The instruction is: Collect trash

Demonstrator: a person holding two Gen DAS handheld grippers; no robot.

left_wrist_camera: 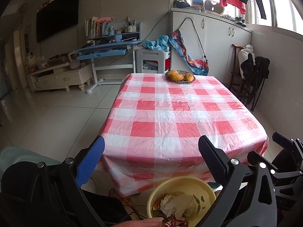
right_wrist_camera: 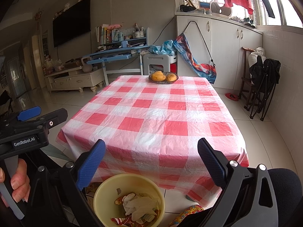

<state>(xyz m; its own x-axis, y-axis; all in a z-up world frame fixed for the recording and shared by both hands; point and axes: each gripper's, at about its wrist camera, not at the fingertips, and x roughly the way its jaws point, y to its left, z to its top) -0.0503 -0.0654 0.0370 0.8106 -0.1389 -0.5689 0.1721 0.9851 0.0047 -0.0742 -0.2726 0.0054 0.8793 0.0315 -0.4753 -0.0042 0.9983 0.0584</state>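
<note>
**Ana:** Trash first, since it sits nearest the lens: crumpled wrappers (right_wrist_camera: 141,206) heaped in the yellow bin (right_wrist_camera: 106,193), low at about 6 o'clock in the right wrist view, on the floor just in front of the table's near edge.

**Ben:** How would that stuff handle?

**Ana:** Light and soft, I'd judge. Thin whitish film and paper, creased and springy, plus a red-and-white printed packet at the lower rim. It should squash under the pads, so pinching a bunched fold seems better than a flat sheet, which could slip.

**Ben:** And the bin itself?

**Ana:** Round, smooth plastic with a thin rim; stiff enough to grip at the rim, though probably slick.

**Ben:** The tools?

**Ana:** Right gripper (right_wrist_camera: 151,162) has its ridged blue fingers spread wide, holding nothing. Left gripper (left_wrist_camera: 151,160) likewise stands wide apart and empty, above the same bin (left_wrist_camera: 157,194), which lies toward 5 o'clock there.

**Ben:** Further out?

**Ana:** A red-and-white checked tablecloth (right_wrist_camera: 157,117), glossy and wrinkled like thin plastic, drapes the table. At 12 o'clock on its far edge a dark woven basket (right_wrist_camera: 163,81) holds mangoes (right_wrist_camera: 158,77), smooth and yellow-orange. No loose trash shows on the cloth, so the task looks close to done.
</note>
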